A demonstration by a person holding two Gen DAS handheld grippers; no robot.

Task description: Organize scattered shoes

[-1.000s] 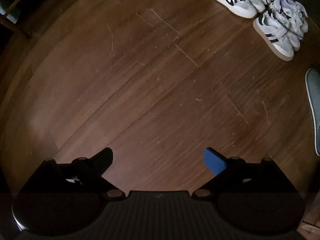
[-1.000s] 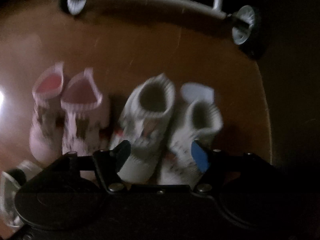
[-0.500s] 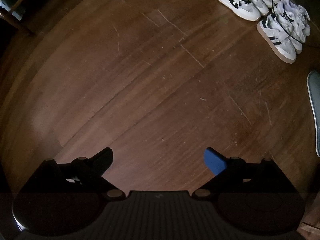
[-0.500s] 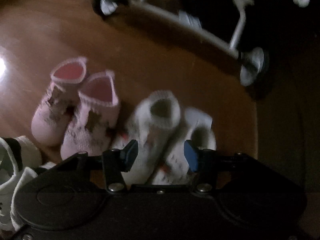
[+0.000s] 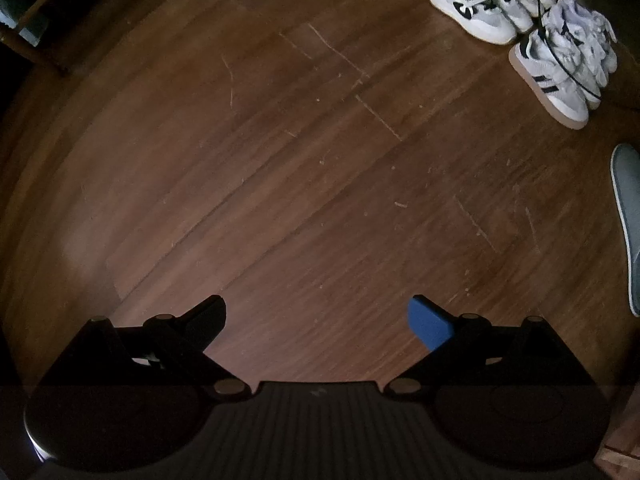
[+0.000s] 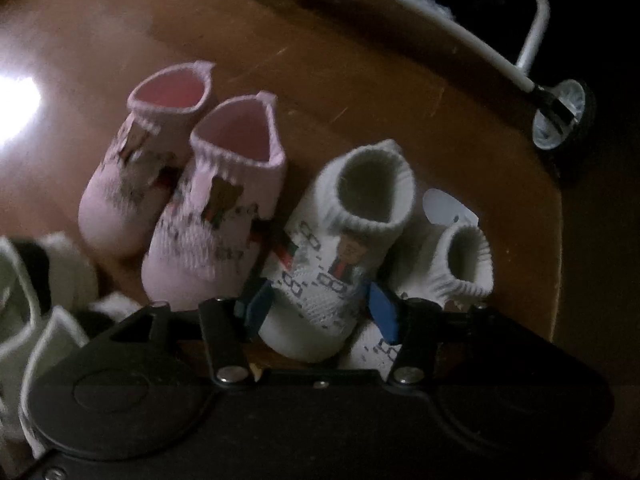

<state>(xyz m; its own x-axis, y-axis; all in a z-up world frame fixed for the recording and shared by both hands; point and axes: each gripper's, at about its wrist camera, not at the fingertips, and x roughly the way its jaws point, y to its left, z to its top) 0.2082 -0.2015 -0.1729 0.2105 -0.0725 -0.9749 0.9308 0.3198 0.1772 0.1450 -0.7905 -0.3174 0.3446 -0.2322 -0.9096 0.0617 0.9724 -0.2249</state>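
Observation:
In the right wrist view a white knit baby shoe (image 6: 352,240) stands on the wooden floor, its toe filling the space between the blue pads of my right gripper (image 6: 318,308). Both pads touch its sides while the jaws are opening slightly. Its mate (image 6: 460,268) stands just to the right, and a pink knit pair (image 6: 216,208) just to the left. My left gripper (image 5: 316,320) hangs open over bare floor, holding nothing. Far from it, at the top right of the left wrist view, white sneakers (image 5: 476,12) and striped sneakers (image 5: 552,76) stand in a row.
A white wheeled frame (image 6: 440,12) with a wheel (image 6: 562,120) stands behind the knit shoes. White and black sneakers (image 6: 24,300) lie at the left edge. A grey slipper (image 5: 628,216) lies at the right edge, and dark furniture legs (image 5: 36,40) stand at top left.
My right gripper rolled, tilting the view, and drew closer to the white knit shoe; its jaws narrowed around the toe. The left gripper stayed put and open.

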